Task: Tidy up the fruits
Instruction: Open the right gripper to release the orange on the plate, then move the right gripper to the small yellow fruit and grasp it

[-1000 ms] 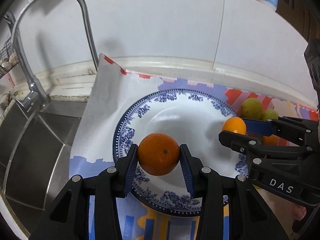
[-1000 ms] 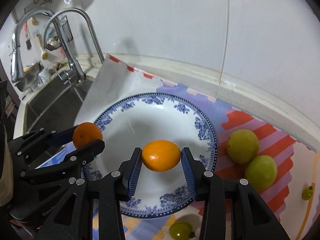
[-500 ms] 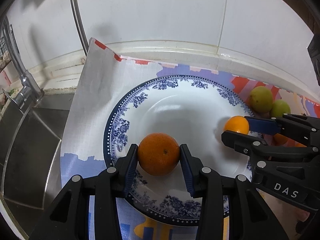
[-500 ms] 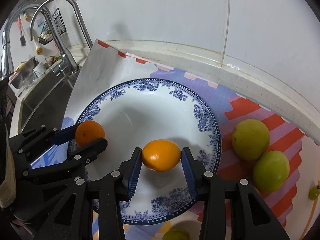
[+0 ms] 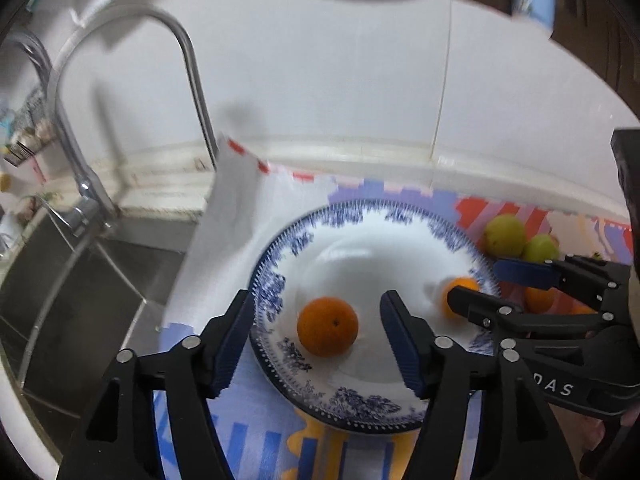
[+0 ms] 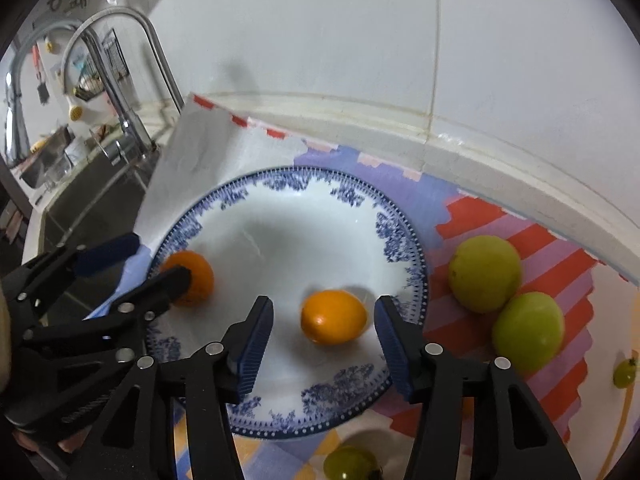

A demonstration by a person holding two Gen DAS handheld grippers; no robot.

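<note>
Fruit on plate: a round deep-orange orange [image 5: 327, 332] lies on the left part of the dish, between the spread fingers of the left gripper [image 5: 318, 340], touching neither pad. A smoother, lighter orange oval citrus [image 6: 334, 322] lies on the right part, between the parted fingers of the right gripper [image 6: 324, 336], likewise clear of both pads.
Left gripper: jaws wide apart, holding nothing; blue ribbed pads flank the round orange.
Right gripper: jaws wide apart, holding nothing; blue ribbed pads flank the oval citrus.
Plate: white round china plate with blue floral rim [image 6: 400, 236], flat on the mat, both orange fruits inside it and well apart from each other.
Mat: patterned cloth in white, blue, lilac and red stripes [image 6: 532, 240] under the plate; its left edge stands folded up beside the sink.
Fruit off plate: two yellow-green round fruits [image 6: 484, 274] [image 6: 528, 332] touching each other on the mat, right of the plate; a small green fruit [image 6: 350, 464] near the plate's front edge; another small green one [image 6: 624, 374] far right.
Beyond: steel sink basin [image 5: 80, 280] at left with a curved chrome tap [image 5: 188, 60]; white tiled wall [image 6: 320, 28] behind.
</note>
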